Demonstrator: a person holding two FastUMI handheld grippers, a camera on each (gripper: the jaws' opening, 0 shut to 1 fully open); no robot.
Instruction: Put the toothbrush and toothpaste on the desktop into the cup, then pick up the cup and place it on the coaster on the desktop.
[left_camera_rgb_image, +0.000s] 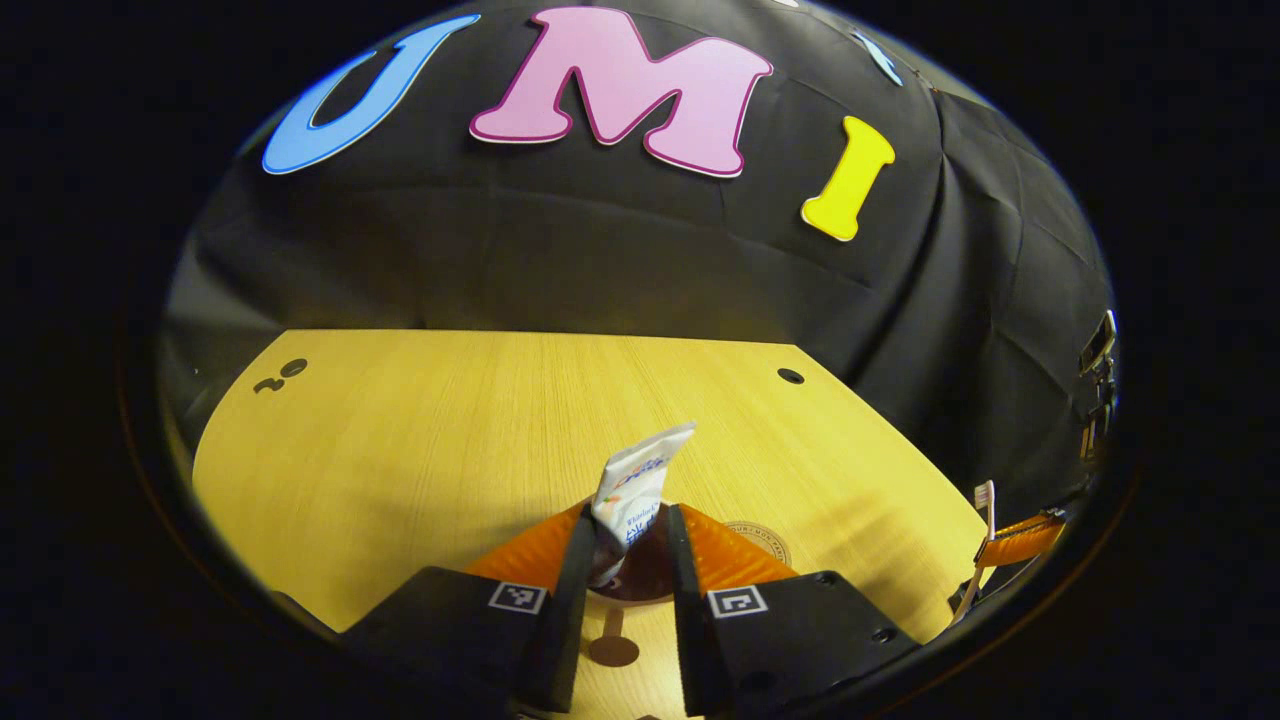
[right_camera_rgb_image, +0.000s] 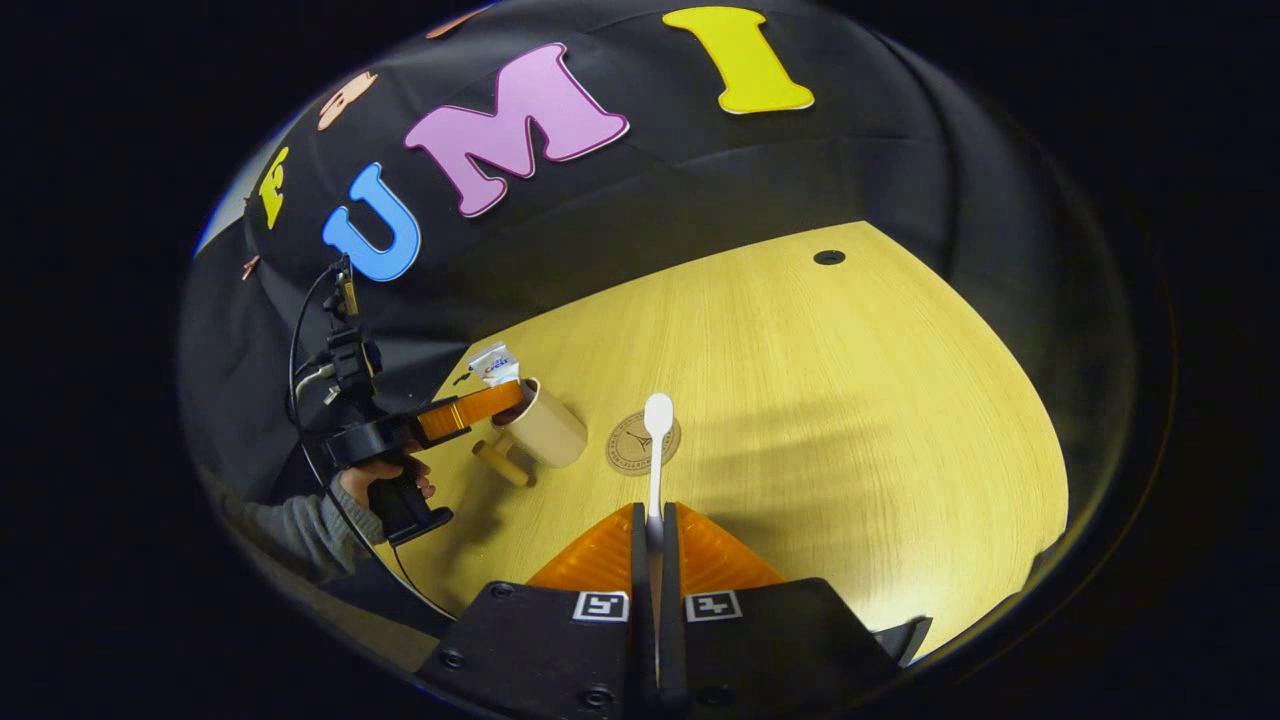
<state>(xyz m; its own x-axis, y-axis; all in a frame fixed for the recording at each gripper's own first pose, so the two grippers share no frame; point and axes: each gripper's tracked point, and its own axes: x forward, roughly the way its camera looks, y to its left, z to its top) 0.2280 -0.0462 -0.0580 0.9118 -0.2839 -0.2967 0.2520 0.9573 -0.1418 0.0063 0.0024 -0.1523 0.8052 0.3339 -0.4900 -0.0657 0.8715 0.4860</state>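
While the left gripper (left_camera_rgb_image: 627, 545) hangs right above the cup (left_camera_rgb_image: 630, 580), its two fingers sit a little apart with the toothpaste (left_camera_rgb_image: 633, 490) standing between them, the tube's lower end down inside the dark mouth of the cup and its flat crimped end poking up and leaning to the right; whether both fingers actually press on the tube cannot be told from here. Over in the right gripper view the same scene plays out from farther off: the left gripper (right_camera_rgb_image: 497, 400) reaches in over the pale cup (right_camera_rgb_image: 545, 430), the toothpaste (right_camera_rgb_image: 495, 363) sticks up out of the rim, the cup's handle (right_camera_rgb_image: 500, 462) points toward the near edge of the wooden desktop (right_camera_rgb_image: 850, 420), and a hand (right_camera_rgb_image: 385, 478) in a grey sleeve (right_camera_rgb_image: 300, 530) grips the tool's handle. The right gripper (right_camera_rgb_image: 655, 530) is pinched narrow on the toothbrush (right_camera_rgb_image: 656, 450), both fingers closed against its white shaft, the head held out forward over the round coaster (right_camera_rgb_image: 630, 445). That coaster lies flat on the desktop just beside the cup, and in the left gripper view its edge (left_camera_rgb_image: 765, 540) peeks out behind the right finger. At the far right of that view the toothbrush (left_camera_rgb_image: 985, 497) stands up in the other gripper (left_camera_rgb_image: 1020, 542).
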